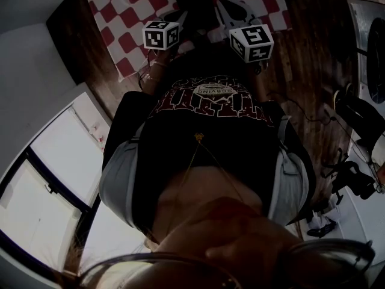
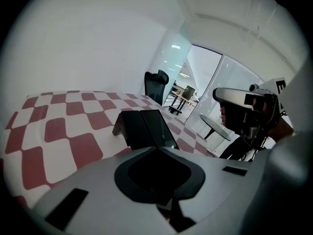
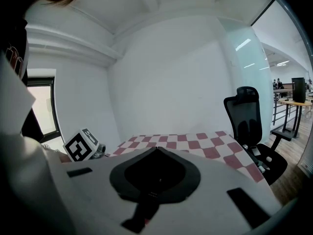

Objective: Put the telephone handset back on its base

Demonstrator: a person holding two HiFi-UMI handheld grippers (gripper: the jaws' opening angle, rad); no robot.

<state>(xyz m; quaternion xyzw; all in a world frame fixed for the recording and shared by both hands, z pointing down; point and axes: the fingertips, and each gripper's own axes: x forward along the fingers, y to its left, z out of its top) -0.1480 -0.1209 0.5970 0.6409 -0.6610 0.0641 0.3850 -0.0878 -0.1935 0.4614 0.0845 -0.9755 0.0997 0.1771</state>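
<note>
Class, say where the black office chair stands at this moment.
In the right gripper view, the black office chair stands on the right side, next to the right-hand end of the red-and-white checked tablecloth.

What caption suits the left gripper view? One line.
Left gripper, jaws shut and empty, faces the black telephone on a red-and-white checked cloth.

Checked cloth: matt woven fabric, red-white. Telephone base: black plastic, glossy sloped face. Left tongs and right tongs: smooth matt grey plastic. Floor: dark wood, slight sheen.
</note>
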